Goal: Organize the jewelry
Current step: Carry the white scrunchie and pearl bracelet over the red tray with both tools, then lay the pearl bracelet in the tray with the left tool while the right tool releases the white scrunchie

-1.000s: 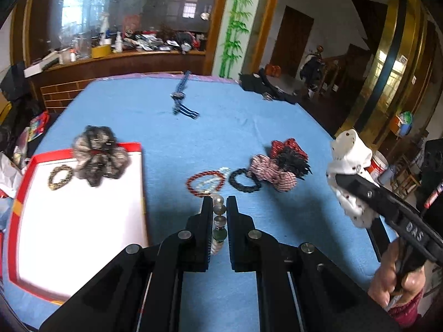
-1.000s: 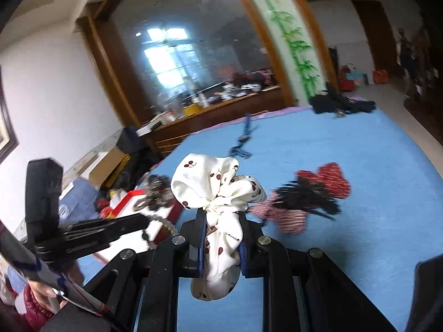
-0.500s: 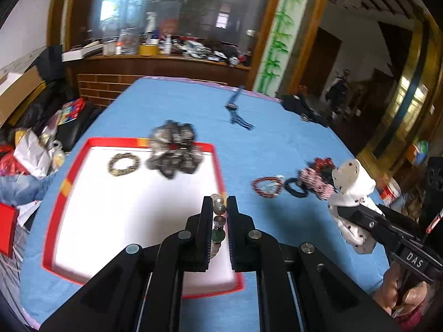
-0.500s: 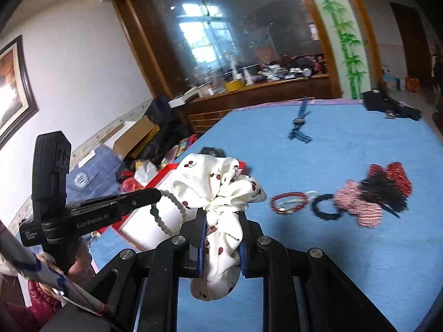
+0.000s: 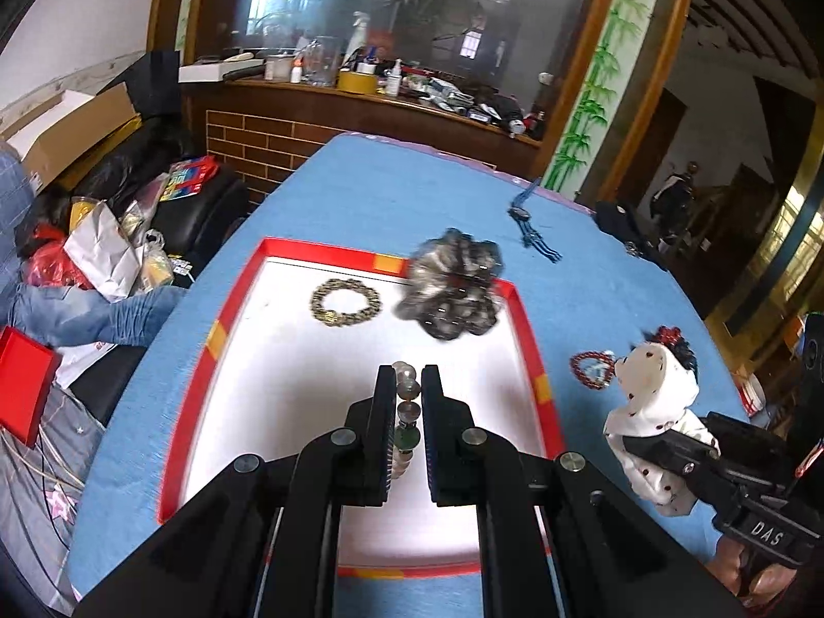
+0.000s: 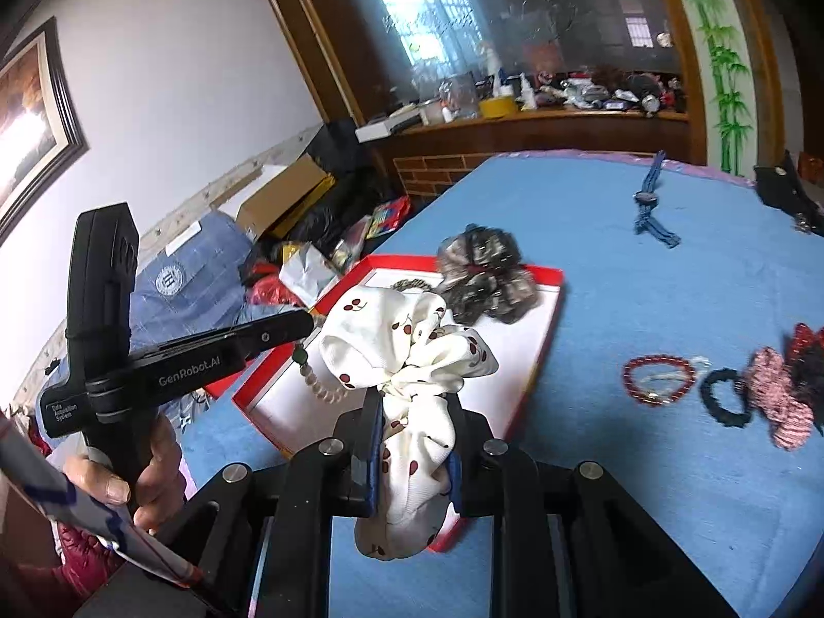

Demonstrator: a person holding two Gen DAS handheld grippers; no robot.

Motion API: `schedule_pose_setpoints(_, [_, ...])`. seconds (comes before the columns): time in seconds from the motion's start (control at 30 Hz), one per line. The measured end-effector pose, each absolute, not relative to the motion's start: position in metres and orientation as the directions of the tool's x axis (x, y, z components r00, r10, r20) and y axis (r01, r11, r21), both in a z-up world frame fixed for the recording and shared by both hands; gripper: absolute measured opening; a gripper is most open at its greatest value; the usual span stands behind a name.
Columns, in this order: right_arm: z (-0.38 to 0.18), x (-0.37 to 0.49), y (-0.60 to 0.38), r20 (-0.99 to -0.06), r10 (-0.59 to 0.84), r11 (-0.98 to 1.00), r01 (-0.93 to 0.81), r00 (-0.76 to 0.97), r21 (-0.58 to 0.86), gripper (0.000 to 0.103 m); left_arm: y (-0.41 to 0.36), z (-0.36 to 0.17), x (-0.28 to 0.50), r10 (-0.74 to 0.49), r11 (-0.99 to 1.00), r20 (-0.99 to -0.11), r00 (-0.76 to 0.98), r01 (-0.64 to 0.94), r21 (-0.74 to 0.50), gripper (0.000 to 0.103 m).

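My left gripper (image 5: 408, 386) is shut on a grey-green bead bracelet (image 5: 407, 412) and holds it above the red-rimmed white tray (image 5: 288, 386); the bracelet hangs from it in the right wrist view (image 6: 316, 381). My right gripper (image 6: 414, 412) is shut on a white cherry-print scrunchie (image 6: 412, 355), held near the tray's right side (image 5: 654, 407). In the tray lie a gold bracelet (image 5: 346, 302) and a grey scrunchie (image 5: 453, 288).
On the blue cloth right of the tray (image 6: 546, 329) lie a red bead bracelet (image 6: 659, 378), a black bracelet (image 6: 723, 396), and red and pink scrunchies (image 6: 783, 386). A blue watch (image 6: 651, 206) lies farther back. Clutter lies on the floor to the left.
Both grippers have swung left, away from the loose jewelry. The left gripper with the bead bracelet now hangs over the tray; the right one with the scrunchie has come up beside it.
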State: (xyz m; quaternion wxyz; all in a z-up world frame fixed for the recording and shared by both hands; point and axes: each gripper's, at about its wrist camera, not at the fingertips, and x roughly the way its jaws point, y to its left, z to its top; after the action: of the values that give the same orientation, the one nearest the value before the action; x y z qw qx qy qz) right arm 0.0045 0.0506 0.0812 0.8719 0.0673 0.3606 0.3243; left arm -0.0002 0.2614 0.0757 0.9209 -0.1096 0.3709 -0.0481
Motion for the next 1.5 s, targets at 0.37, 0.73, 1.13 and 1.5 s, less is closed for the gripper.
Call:
schedule_pose_setpoints(0.37, [0.06, 0.047, 0.095, -0.657, 0.571, 0.804, -0.495, 0.493, 0.328, 0.024, 0.273, 0.061, 0.04, -0.176, 0.971, -0.693, 0.699, 0.006, -0.241, 0.009])
schedule_pose_setpoints(0.73, [0.029, 0.097, 0.111, -0.729, 0.512, 0.843, -0.429, 0.454, 0.324, 0.024, 0.28, 0.035, 0.076, -0.091, 0.987, -0.744, 0.662, -0.042, -0.157, 0.009])
schedule_pose_setpoints(1.13, [0.01, 0.126, 0.124, -0.772, 0.483, 0.859, -0.392, 0.412, 0.328, 0.024, 0.286, 0.023, 0.091, -0.044, 0.993, -0.764, 0.644, -0.059, -0.107, 0.009])
schedule_pose_setpoints(1.5, [0.003, 0.132, 0.131, -0.784, 0.473, 0.864, -0.386, 0.402, 0.323, 0.025, 0.287, 0.017, 0.096, -0.035, 0.992, -0.772, 0.635, -0.072, -0.104, 0.009])
